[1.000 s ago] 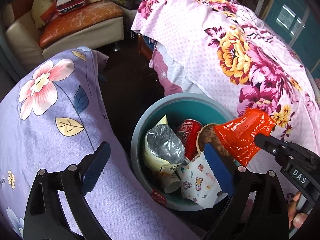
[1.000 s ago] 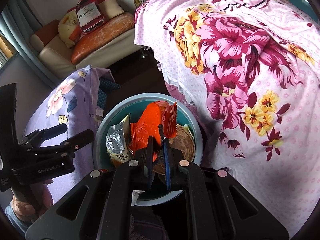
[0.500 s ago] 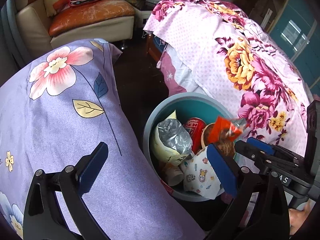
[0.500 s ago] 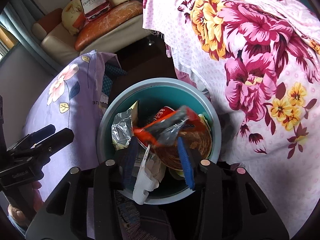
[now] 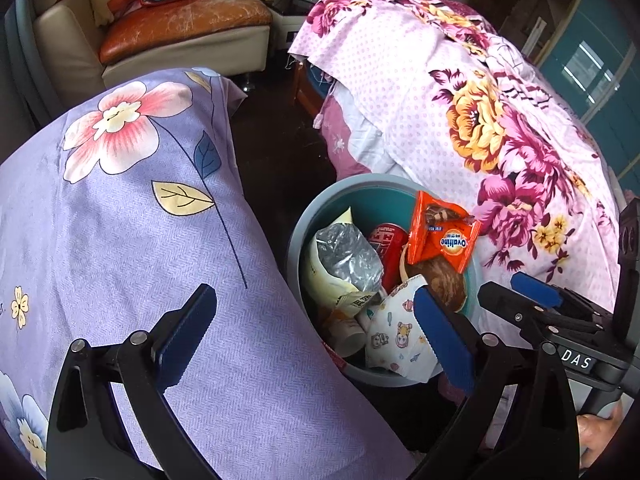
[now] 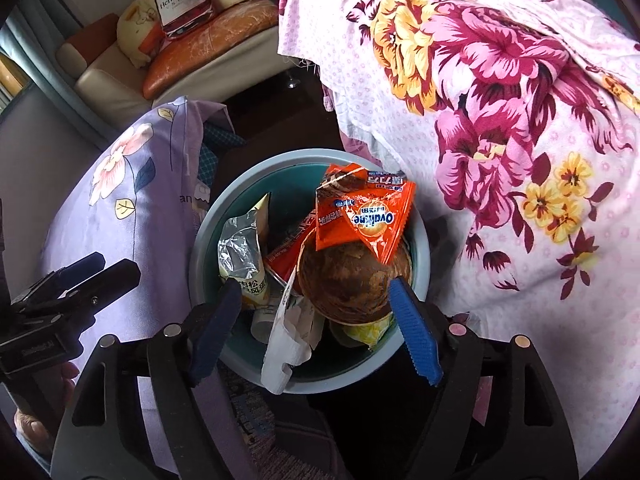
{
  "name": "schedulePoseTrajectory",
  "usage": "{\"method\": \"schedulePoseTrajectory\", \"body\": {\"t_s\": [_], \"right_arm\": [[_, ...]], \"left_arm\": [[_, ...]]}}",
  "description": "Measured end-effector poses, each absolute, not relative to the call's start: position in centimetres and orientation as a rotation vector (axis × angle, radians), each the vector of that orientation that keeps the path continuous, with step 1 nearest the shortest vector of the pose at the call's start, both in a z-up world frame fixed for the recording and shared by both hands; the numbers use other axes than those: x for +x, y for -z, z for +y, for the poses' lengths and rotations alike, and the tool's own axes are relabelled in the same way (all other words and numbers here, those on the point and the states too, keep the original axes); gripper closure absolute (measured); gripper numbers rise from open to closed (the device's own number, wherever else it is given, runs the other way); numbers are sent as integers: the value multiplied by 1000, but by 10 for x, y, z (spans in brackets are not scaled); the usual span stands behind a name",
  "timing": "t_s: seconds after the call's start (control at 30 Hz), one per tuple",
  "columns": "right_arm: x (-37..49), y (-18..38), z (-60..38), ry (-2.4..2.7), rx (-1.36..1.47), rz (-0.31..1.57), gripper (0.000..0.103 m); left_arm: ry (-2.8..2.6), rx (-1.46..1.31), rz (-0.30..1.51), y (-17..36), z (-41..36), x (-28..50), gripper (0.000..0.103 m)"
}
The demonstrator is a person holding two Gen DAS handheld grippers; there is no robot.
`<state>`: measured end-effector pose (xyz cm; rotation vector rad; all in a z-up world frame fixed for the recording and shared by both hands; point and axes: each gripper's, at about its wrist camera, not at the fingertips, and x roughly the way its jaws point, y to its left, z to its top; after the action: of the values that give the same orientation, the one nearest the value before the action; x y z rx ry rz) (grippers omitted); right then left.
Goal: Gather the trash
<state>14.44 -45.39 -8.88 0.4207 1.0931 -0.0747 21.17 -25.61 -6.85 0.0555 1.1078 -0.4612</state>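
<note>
**Ovaltine wrapper dropped on top of full bin**

The right gripper (image 6: 316, 328) hung over the bin (image 6: 208, 240) at lower centre of its view, jaws opening, nothing between them. The orange Ovaltine wrapper (image 6: 362, 216) lay loose on top of the heap, resting on the brown paper bowl (image 6: 344, 284), its upper edge near the far rim. The left gripper (image 5: 312, 332) was spread wide and empty at bottom of its view, one finger over the purple floral sheet (image 5: 120, 220), the other over the bin's near rim.

Risks, as I judge them:
- Bin was piled abt to the rim, so the wrapper sat high w/ little holding it; a nudge from either gripper could slide it over the far edge onto the floor.
- The cartoon-print paper (image 5: 396, 336) already hung over the near rim; a brush from the left finger just above it could pull it out.
- More trash on top would likely spill w/o pressing the load down.

Count in the bin: 1 orange wrapper, 1 brown bowl, 1 foil-lined yellow snack bag (image 6: 240, 252), 1 red can (image 5: 386, 248), 1 printed paper, 1 small white cup (image 5: 352, 332). A yellow scrap showed under the bowl in the right view; can't tell what. Grippers: 2.
</note>
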Motion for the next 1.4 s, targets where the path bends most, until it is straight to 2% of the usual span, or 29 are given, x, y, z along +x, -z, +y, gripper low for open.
{"method": "schedulePoseTrajectory", "body": {"t_s": [0.57, 1.03, 1.4], "right_arm": [[104, 53, -419, -15, 288, 1067, 7], [40, 24, -361, 1, 113, 993, 7], [-1, 7, -346, 0, 91, 950, 7]], "left_arm": [[353, 85, 1109, 49, -217, 166, 4], [288, 85, 1051, 30, -174, 93, 4], [281, 92, 1004, 18, -159, 44, 4]]}}
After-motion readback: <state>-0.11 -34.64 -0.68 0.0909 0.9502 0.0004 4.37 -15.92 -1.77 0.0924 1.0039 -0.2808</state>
